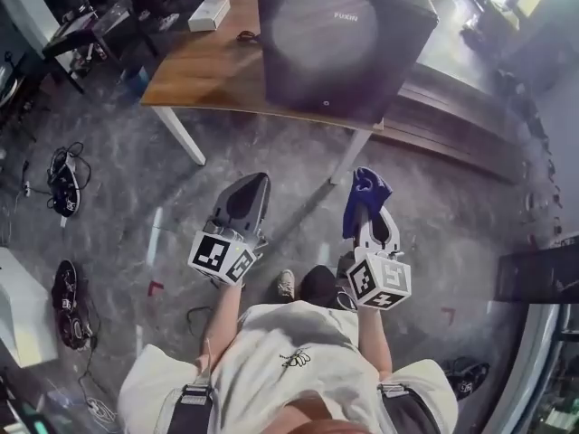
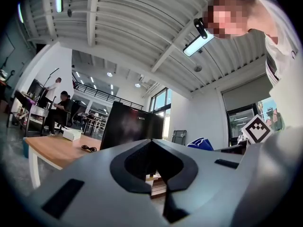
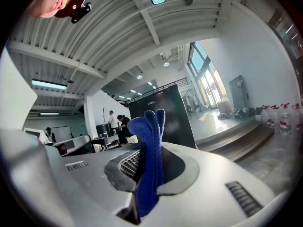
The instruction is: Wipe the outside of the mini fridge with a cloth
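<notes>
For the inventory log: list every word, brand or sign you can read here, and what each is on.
"FUXIN": on the fridge, near the upper edge of its dark face, head view.
The same mark on the fridge in both gripper views: too small to read.
Cubes: square markers only, no words.
Shirt: a small emblem, no readable words.
White box on the table: no print can be made out.

The right gripper (image 3: 149,161) had its jaws pressed together on a folded blue cloth (image 3: 148,129), which stood upright above them. Behind the cloth stood the black mini fridge (image 3: 171,111), front face toward the camera. To the left, two people (image 3: 117,122) were near a desk. Spray bottles (image 3: 283,119) lined the far right.
</notes>
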The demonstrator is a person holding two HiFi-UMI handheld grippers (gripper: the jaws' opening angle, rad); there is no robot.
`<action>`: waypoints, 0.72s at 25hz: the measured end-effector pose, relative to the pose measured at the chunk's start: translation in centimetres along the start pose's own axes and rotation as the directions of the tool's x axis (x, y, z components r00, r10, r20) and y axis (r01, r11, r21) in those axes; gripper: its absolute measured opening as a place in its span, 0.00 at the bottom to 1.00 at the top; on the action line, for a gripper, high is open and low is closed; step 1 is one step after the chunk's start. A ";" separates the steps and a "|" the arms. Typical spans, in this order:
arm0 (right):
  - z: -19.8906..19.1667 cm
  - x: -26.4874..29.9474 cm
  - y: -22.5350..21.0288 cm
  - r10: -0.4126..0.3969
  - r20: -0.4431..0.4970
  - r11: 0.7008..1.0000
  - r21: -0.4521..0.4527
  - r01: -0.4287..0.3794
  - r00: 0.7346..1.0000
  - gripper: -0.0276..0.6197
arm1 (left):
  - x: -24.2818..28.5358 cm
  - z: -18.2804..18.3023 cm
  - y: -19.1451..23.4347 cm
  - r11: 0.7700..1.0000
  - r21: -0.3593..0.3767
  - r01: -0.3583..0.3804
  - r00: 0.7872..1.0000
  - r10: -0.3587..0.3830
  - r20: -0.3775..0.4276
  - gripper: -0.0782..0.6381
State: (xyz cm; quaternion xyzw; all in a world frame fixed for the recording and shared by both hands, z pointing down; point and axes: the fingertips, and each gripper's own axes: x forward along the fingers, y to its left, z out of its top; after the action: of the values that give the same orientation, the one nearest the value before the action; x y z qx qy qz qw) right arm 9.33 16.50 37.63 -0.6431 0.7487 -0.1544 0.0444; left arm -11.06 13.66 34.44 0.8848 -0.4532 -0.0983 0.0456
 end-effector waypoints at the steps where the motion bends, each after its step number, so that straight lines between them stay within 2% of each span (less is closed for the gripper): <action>1: 0.1 1.1 -0.6 -0.004 -0.004 1.000 0.003 0.004 1.000 0.14 | 1.0 -0.1 0.4 1.000 -0.005 -0.001 1.000 0.001 0.002 0.12; 5: 2.1 6.3 -2.1 0.006 0.009 1.000 0.022 -0.006 1.000 0.14 | 5.4 0.6 2.0 1.000 0.003 -0.004 1.000 0.004 0.015 0.12; 9: 5.3 10.5 -3.5 0.020 0.072 1.000 0.009 -0.021 0.997 0.14 | 10.7 2.3 3.5 0.999 0.043 0.003 0.999 -0.005 0.051 0.12; 12: 6.8 13.2 -5.5 0.033 0.102 0.999 0.036 -0.037 0.994 0.14 | 14.4 3.1 4.1 0.998 0.062 0.004 0.997 -0.009 0.074 0.12; 18: 7.3 17.0 -8.9 0.019 0.078 0.998 0.050 -0.023 0.997 0.14 | 19.1 2.2 4.7 0.998 0.069 -0.006 0.998 0.002 0.057 0.12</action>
State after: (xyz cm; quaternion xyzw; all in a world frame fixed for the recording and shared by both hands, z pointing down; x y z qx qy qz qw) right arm 16.82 -2.46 35.52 -0.6395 0.7489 -0.1477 0.0914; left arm -4.42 -4.55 30.55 0.8818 -0.4591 -0.1077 0.0025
